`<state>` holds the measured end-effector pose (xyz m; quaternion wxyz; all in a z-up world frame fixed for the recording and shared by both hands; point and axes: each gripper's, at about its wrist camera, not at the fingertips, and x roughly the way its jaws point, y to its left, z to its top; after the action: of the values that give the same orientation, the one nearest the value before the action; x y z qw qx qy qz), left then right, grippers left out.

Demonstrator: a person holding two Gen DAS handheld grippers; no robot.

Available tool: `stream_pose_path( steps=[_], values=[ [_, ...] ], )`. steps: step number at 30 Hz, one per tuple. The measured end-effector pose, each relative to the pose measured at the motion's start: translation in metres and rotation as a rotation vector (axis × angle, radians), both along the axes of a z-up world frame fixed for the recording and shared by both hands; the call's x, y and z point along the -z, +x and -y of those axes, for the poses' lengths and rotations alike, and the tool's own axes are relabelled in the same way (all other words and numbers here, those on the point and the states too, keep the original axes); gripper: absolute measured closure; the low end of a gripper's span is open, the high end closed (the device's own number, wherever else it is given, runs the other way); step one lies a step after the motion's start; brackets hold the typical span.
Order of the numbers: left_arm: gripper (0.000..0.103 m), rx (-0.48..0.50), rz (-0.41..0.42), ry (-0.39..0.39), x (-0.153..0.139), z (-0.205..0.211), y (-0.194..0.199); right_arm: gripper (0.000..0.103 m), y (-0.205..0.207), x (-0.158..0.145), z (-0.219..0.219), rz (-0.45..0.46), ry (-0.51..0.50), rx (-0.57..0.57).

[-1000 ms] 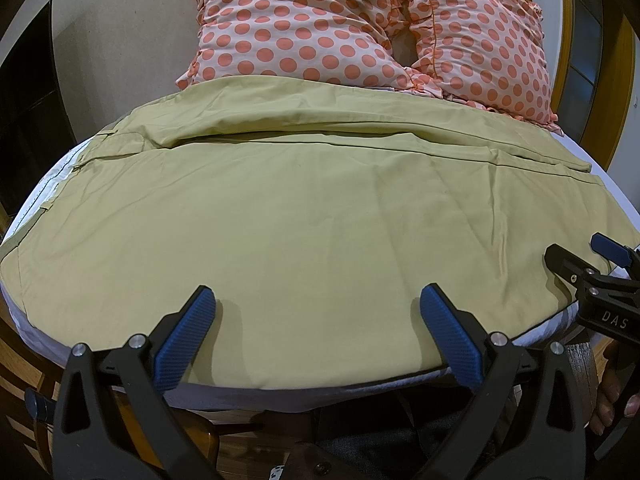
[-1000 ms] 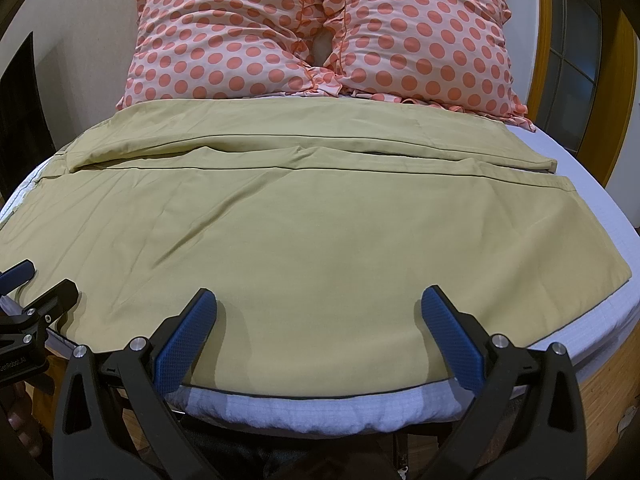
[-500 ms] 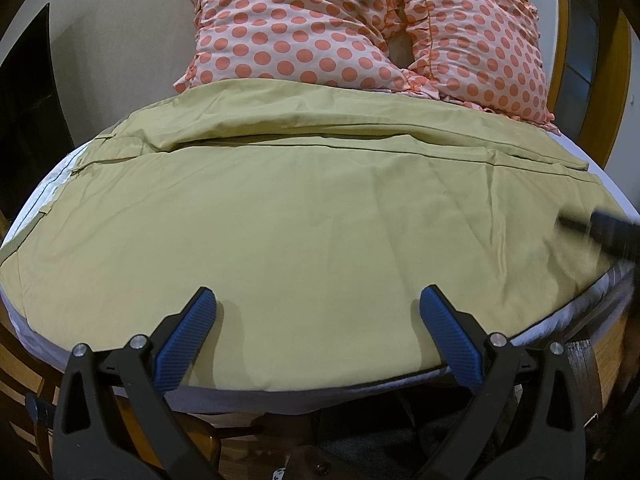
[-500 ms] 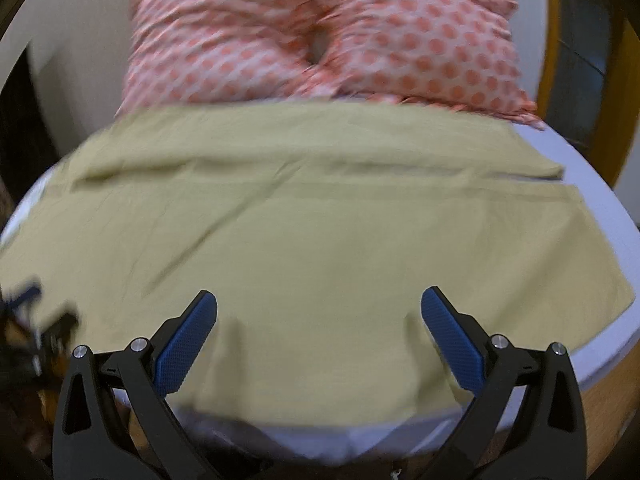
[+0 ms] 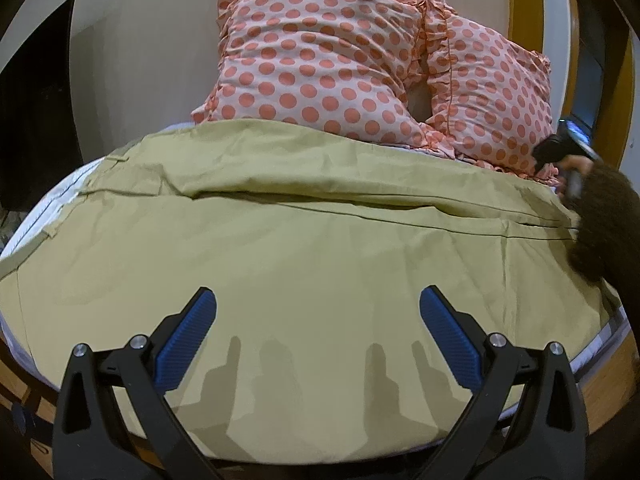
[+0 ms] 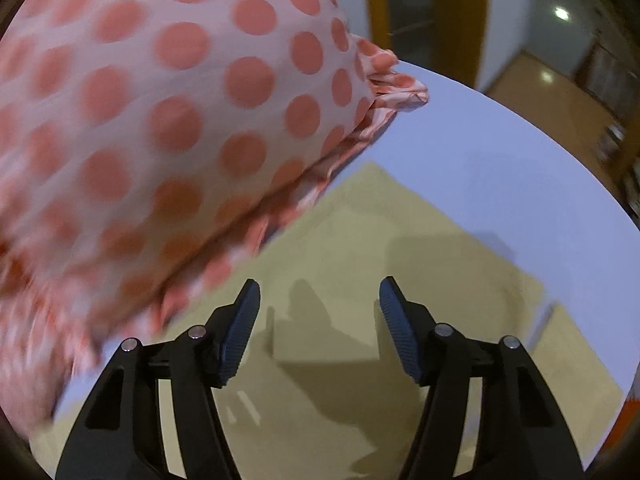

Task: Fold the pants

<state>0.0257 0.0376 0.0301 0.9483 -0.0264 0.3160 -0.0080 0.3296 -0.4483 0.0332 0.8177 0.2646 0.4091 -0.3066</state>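
Khaki pants (image 5: 304, 248) lie spread flat across the bed, one leg lying behind the other. My left gripper (image 5: 316, 312) is open and empty, hovering over the near leg at the front edge. My right gripper (image 6: 318, 300) is open and empty, low over the far right end of the pants (image 6: 400, 248), close to the pillows. It also shows in the left wrist view (image 5: 568, 152) at the far right, with the person's arm behind it.
Two pink polka-dot pillows (image 5: 320, 64) stand against the wall behind the pants; one pillow (image 6: 160, 120) is just left of my right gripper. White sheet (image 6: 500, 152) shows beyond the pants' end. The wooden bed frame (image 5: 608, 392) runs below the front edge.
My right gripper has swung from the bed's front edge to the far right end of the pants by the pillows. My left gripper has moved slightly forward over the pants.
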Motion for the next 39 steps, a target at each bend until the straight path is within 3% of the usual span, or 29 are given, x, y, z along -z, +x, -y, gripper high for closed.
stream_pose_path(
  steps=[4, 7, 9, 12, 13, 16, 18, 21, 25, 27, 30, 35, 36, 38, 39],
  values=[
    [0.002, 0.008, 0.001, 0.014, 0.001, -0.001, 0.005, 0.038, 0.036, 0.015, 0.013, -0.047, 0.0, 0.086],
    [0.002, 0.006, -0.012, 0.01, 0.005, -0.002, 0.008, 0.043, 0.046, 0.023, 0.01, -0.105, -0.111, 0.081],
    [0.002, 0.004, -0.022, 0.0, 0.009, -0.004, 0.01, 0.051, 0.041, 0.026, 0.009, -0.065, -0.142, 0.036],
    [0.002, -0.003, -0.025, -0.012, 0.011, -0.006, 0.009, 0.083, 0.024, 0.028, 0.018, -0.009, -0.164, 0.019],
    [0.002, -0.008, -0.022, -0.015, 0.011, -0.006, 0.008, 0.088, 0.018, 0.03, 0.023, 0.015, -0.164, 0.012],
    [0.002, -0.013, -0.009, -0.033, 0.008, -0.009, 0.005, 0.098, 0.003, 0.032, 0.038, 0.096, -0.083, -0.008],
    [0.002, -0.018, 0.0, -0.051, 0.003, -0.014, 0.002, 0.099, -0.019, 0.03, 0.054, 0.218, 0.039, -0.008],
    [0.002, -0.03, 0.034, -0.078, -0.005, -0.023, -0.005, 0.099, -0.059, 0.011, 0.053, 0.388, 0.126, -0.053],
    [0.002, -0.056, 0.083, -0.14, -0.017, -0.043, -0.011, 0.1, -0.161, -0.017, 0.042, 0.589, 0.202, -0.16],
    [0.002, -0.069, 0.1, -0.172, -0.024, -0.054, -0.01, 0.1, -0.219, -0.016, 0.036, 0.644, 0.235, -0.186],
    [0.002, -0.082, 0.133, -0.212, -0.037, -0.07, -0.006, 0.099, -0.287, 0.005, 0.025, 0.632, 0.299, -0.19],
    [0.002, -0.087, 0.138, -0.243, -0.055, -0.087, 0.014, 0.098, -0.307, 0.037, 0.027, 0.529, 0.439, -0.194],
    [0.002, -0.09, 0.131, -0.248, -0.057, -0.09, 0.018, 0.094, -0.304, 0.04, 0.027, 0.518, 0.46, -0.194],
    [0.002, -0.093, 0.115, -0.269, -0.057, -0.097, 0.026, 0.074, -0.302, 0.044, 0.025, 0.504, 0.481, -0.187],
    [0.002, -0.095, 0.103, -0.294, -0.058, -0.101, 0.032, 0.058, -0.302, 0.045, 0.025, 0.498, 0.49, -0.183]
  ],
)
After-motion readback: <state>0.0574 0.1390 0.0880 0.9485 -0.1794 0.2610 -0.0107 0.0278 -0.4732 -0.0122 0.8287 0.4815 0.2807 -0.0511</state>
